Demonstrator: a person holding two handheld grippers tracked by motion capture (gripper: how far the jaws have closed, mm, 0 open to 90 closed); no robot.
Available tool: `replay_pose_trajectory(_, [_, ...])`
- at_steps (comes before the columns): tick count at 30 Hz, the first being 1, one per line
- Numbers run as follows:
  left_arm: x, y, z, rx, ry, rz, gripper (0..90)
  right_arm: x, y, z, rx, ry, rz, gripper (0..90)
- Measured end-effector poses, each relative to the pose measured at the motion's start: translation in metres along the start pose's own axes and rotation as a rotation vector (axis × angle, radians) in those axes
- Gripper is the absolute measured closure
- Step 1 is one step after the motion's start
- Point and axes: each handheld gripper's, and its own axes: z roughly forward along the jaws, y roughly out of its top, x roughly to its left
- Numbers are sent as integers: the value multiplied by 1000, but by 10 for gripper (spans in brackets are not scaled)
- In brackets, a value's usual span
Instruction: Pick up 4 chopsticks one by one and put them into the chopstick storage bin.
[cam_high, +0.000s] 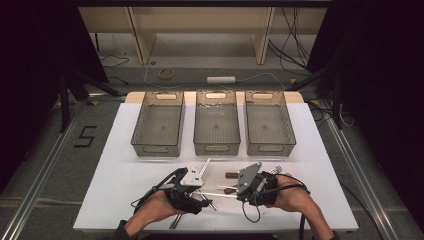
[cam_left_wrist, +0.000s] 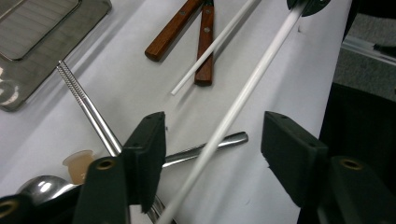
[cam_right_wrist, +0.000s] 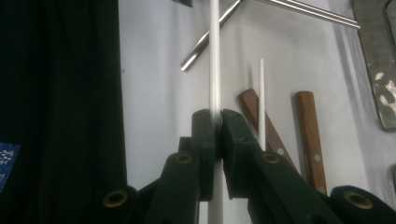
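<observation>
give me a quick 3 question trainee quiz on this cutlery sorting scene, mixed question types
1. True or false: the right tongs are shut on the white chopstick.
2. Multiple choice: where does that white chopstick run at the left tongs? A) between the open jaws, untouched by the pads B) clamped by both pads C) underneath one jaw only
3. Fill in: the number of grey bins standing in a row at the far side of the white table is ___.

Key: 1 true; 2 A; 3 three
</observation>
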Motion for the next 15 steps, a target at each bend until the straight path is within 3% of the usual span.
replay_pose_trajectory(7, [-6, 0, 2, 51, -14, 69, 567, 4, 5, -2, 4, 16, -32, 849])
replay_pose_trajectory(15, [-9, -1, 4, 71, -37, 112, 674, 6, 5, -2, 1, 29, -45, 849])
